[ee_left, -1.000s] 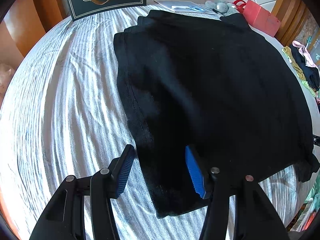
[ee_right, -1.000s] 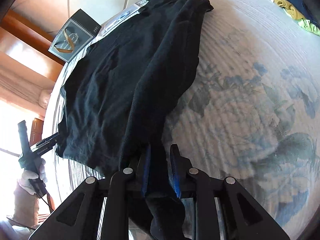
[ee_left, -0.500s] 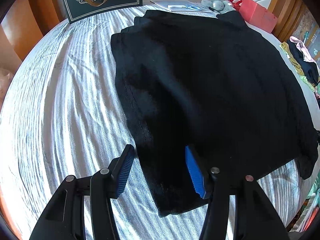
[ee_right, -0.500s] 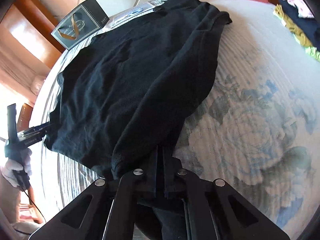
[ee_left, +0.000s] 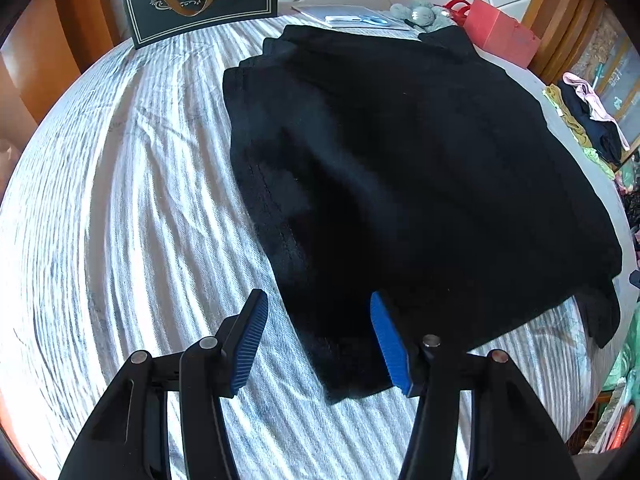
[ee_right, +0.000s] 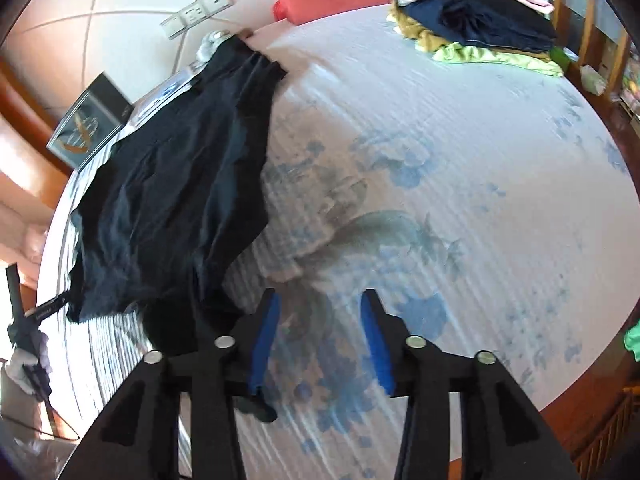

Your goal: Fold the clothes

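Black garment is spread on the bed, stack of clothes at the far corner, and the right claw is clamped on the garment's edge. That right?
Not quite. In the right wrist view the right claw is open, its jaws having just opened, with only the bedsheet between them; the black garment lies off to its left. The stack of clothes does sit at the far corner.

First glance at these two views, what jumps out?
The black garment dominates, spread across the middle of the striped bedsheet, with a corner between the left hand-held gripper's open jaws. The right hand-held gripper has just been opening; nothing sits between its jaws, only floral sheet beneath. A clothes pile sits at the far right edge.
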The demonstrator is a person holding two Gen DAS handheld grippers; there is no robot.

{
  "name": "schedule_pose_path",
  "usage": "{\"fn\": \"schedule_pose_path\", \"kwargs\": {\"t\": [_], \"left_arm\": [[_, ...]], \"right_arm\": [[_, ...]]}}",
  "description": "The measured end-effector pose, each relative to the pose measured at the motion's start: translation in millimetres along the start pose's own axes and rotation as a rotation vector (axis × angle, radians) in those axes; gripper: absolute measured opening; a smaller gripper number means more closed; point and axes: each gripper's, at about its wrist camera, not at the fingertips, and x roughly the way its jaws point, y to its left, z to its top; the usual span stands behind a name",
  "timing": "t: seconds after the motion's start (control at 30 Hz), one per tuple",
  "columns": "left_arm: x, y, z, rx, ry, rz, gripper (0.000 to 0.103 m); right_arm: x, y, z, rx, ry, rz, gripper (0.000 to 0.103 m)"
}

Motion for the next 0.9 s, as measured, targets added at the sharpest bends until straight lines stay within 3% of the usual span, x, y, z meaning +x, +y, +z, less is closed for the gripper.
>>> {"fn": "schedule_pose_path", "kwargs": {"t": [0.2, 0.4, 0.43, 0.47, 0.5, 0.57, 0.7, 0.83, 0.9], "left_arm": [[-16.6, -6.8, -19.6, 0.151, -0.02, 0.0, 0.062], [-4.1, -9.6, -25.4, 0.165, 0.03, 0.013, 0.064], [-2.4, -10.4, -24.5, 0.16, 0.038, 0.017, 0.061], [-5.8, -10.0, -23.1, 0.148, 0.034, -0.007, 0.049], [-9.5, -9.8, -21.6, 0.138, 0.028, -0.027, 0.011], [-21.8, -9.6, -18.1, 0.132, -0.001, -0.034, 0.009], [-47.5, -2.3, -1.3, 0.107, -0.058, -0.062, 0.009], [-65.5, 8.2, 28.3, 0.067, -0.106, -0.099, 0.009], [-61.5, -4.4, 48.4, 0.054, -0.115, -0.091, 0.009]], "right_arm": [[13.8, 32.4, -36.6, -0.141, 0.104, 0.058, 0.057], [37.3, 50.5, -44.6, -0.21, 0.16, 0.05, 0.055], [41.4, 52.9, -44.9, -0.217, 0.169, 0.051, 0.037], [40.4, 55.6, -43.9, -0.224, 0.17, 0.061, 0.014], [38.4, 58.4, -42.8, -0.23, 0.169, 0.073, 0.006], [30.3, 64.8, -40.0, -0.253, 0.155, 0.095, 0.005], [-5.8, 69.3, -13.2, -0.249, 0.045, 0.154, 0.005], [-35.0, 75.6, 47.2, -0.256, -0.086, 0.2, 0.005], [-33.3, 76.9, 87.4, -0.26, -0.129, 0.198, 0.005]]}}
